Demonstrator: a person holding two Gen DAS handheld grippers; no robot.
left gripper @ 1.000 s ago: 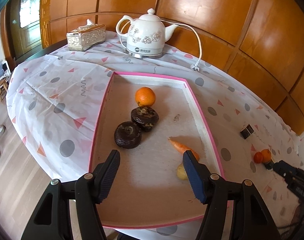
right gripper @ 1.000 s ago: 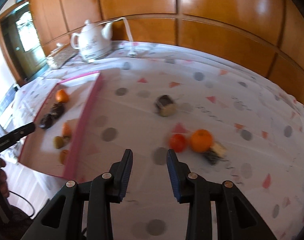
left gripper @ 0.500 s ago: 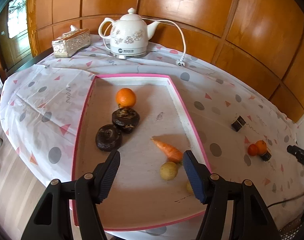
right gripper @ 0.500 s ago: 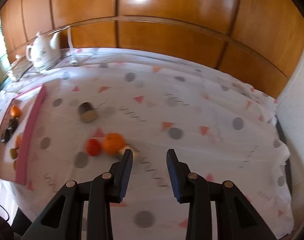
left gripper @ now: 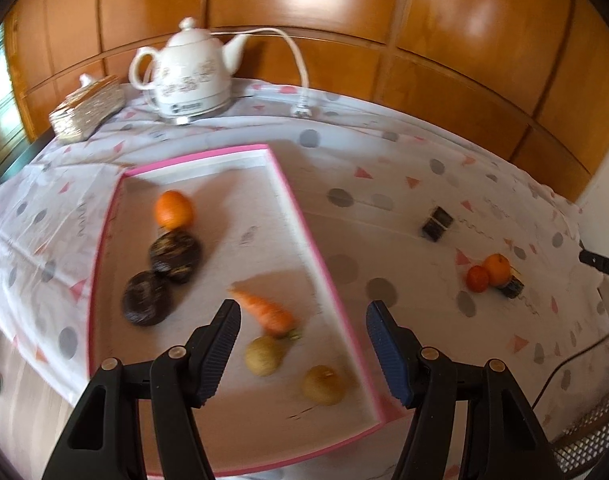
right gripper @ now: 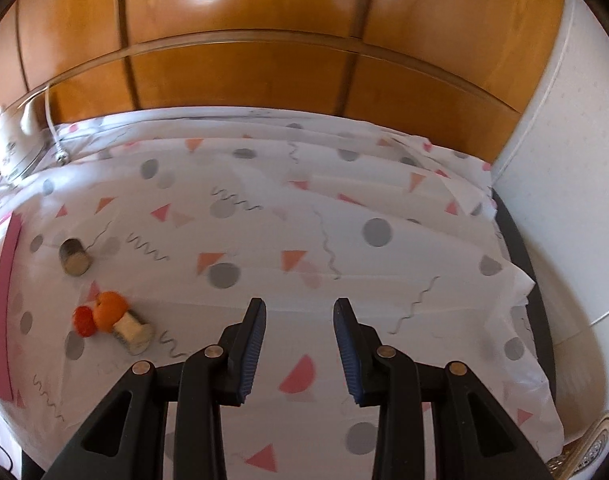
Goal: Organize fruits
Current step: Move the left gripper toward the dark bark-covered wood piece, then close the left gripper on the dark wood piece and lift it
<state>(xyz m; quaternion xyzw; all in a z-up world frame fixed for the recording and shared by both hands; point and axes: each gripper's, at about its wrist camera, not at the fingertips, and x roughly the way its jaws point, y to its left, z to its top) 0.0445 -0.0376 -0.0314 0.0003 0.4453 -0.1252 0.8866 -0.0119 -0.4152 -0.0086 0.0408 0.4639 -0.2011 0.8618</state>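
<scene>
Grippers tilt downward, empty: left gripper (left gripper: 300, 344) over tray (left gripper: 304, 236), right gripper (right gripper: 300, 344) over tablecloth (right gripper: 384, 288).

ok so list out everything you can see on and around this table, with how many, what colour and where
tray: one, pink-edged, left part of the table
orange: one, orange, far end of the tray
dark round fruits: two, dark brown, in the tray near the orange
carrot: one, orange, in the tray
round yellowish fruits: two, near end of the tray
small orange fruits: two, one redder, on the cloth right of the tray
small rolls: two, dark with pale ends, on the cloth
kettle: one, white, far edge
tissue box: one, gold, beside the kettle
tablecloth: one, white, patterned
left gripper: jaws open, above the tray
right gripper: jaws open, above bare cloth
</scene>
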